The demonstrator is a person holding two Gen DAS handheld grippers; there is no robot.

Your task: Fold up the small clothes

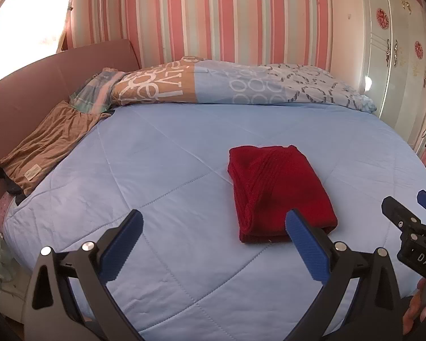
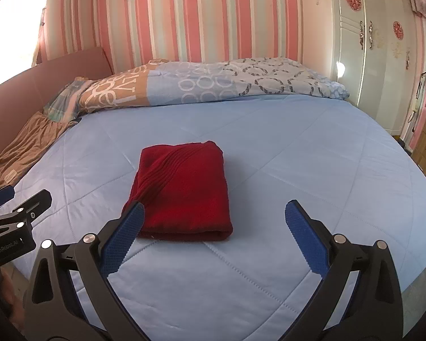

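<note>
my left gripper (image 1: 213, 221) and right gripper (image 2: 214, 213) both hang with jaws spread, holding nothing. between them, just ahead, the folded red garment (image 2: 181, 190) lies on the light blue quilt (image 2: 298, 147). beyond it a patterned duvet (image 2: 207, 85) is bunched against the striped wall (image 2: 198, 22); a brown cloth (image 1: 45, 139) lies far left.

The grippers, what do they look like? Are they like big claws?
A bit like claws, yes. The left gripper and the right gripper each have two black, curved, angular arms with silver round bolts. The fingers carry bright blue ribbed pads on the inside. There is white lettering on the black bodies: "DAS" on the right one and "GenRobot.AI" on the left one. No cables or sleeves show.
</note>
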